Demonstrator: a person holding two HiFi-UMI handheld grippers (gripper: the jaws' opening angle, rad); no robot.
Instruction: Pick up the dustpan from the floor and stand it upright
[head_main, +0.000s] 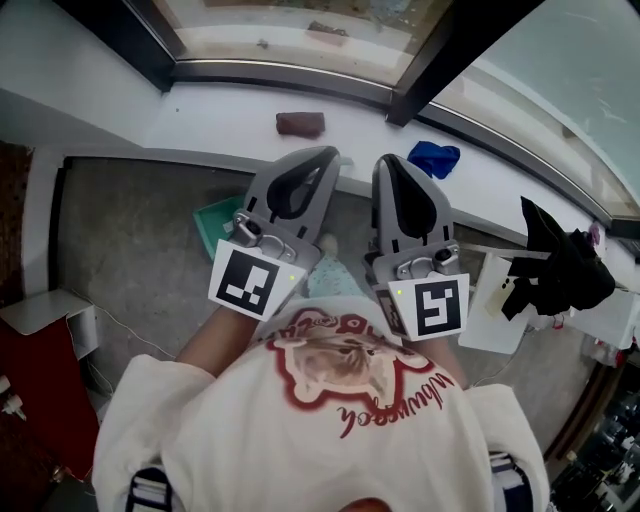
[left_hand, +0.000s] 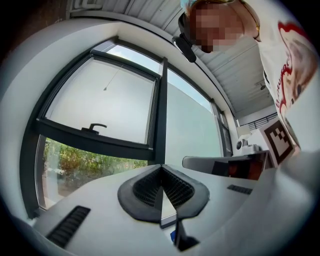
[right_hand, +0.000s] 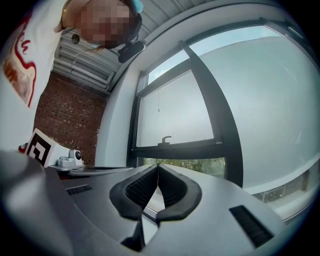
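Nothing is done yet. The left gripper (head_main: 323, 158) and right gripper (head_main: 396, 163) are both pinched shut and empty, aimed level at the window sill (head_main: 200, 118); what looks like the teal dustpan (head_main: 212, 224) lies on the floor below the left gripper, half hidden by it, ungrasped; lifting it and standing it upright both remain.
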